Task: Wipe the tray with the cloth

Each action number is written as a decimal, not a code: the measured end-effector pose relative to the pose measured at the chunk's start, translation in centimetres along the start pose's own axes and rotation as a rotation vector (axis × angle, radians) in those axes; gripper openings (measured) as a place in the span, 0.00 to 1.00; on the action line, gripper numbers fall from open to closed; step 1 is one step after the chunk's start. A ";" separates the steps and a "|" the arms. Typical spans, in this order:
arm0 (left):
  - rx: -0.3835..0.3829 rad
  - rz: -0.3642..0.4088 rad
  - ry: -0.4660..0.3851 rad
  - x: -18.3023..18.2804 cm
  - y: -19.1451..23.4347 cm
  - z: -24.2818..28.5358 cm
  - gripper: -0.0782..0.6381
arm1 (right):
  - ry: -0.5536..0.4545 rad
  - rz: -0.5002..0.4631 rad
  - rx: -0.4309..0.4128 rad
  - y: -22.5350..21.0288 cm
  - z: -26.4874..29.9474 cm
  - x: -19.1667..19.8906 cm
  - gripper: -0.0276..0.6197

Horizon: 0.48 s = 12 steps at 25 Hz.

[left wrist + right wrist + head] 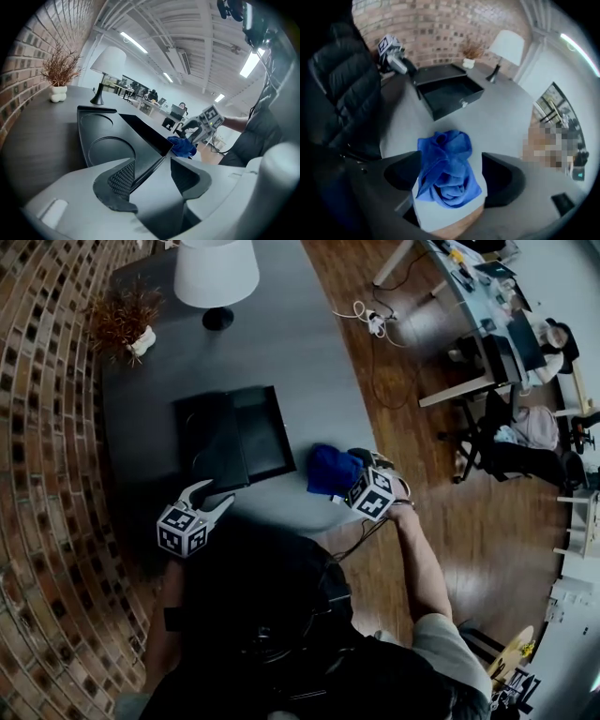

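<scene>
The tray (272, 427) lies on the grey table (291, 334), with a lamp (216, 273) at its 12 o'clock. The cloth (330, 471), a crumpled blue heap, sits on the table just beside the tray at its 3 o'clock. The right gripper (451, 161) hangs over the cloth with its jaws spread wide and clear of it. The left gripper (152, 164) is at the tray's 6 o'clock, its jaws apart, with the tray's near rim running in between them against one pad.

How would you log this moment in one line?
tray: on table | cloth: beside tray, unheld | left gripper: at tray rim, grip unclear | right gripper: open over cloth
</scene>
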<state>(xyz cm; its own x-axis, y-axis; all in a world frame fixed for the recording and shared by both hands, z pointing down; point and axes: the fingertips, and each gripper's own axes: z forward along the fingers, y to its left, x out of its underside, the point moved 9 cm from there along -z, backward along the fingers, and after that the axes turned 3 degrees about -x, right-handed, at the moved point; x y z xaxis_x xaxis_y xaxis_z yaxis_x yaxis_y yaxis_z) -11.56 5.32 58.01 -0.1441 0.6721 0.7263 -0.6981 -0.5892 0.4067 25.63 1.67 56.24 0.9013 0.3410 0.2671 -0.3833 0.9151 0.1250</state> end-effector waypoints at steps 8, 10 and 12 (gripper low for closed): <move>0.009 0.007 -0.008 0.0 -0.3 0.3 0.42 | 0.183 -0.051 -0.172 0.1 3.9 -0.4 0.32; 0.008 0.008 -0.015 0.0 -0.1 0.2 0.42 | -0.003 0.067 -0.155 -1.9 0.0 -5.2 0.32; 0.003 0.001 -0.022 0.0 -0.1 0.2 0.42 | -0.221 0.135 -0.118 -3.7 -2.8 -11.7 0.32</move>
<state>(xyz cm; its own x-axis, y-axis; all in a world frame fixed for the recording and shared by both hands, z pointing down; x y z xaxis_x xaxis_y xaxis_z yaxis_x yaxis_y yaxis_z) -11.35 5.25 58.11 -0.1293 0.6619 0.7384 -0.6962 -0.5909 0.4077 17.01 -5.09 50.01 0.7728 0.4185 0.4771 -0.4591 0.8877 -0.0350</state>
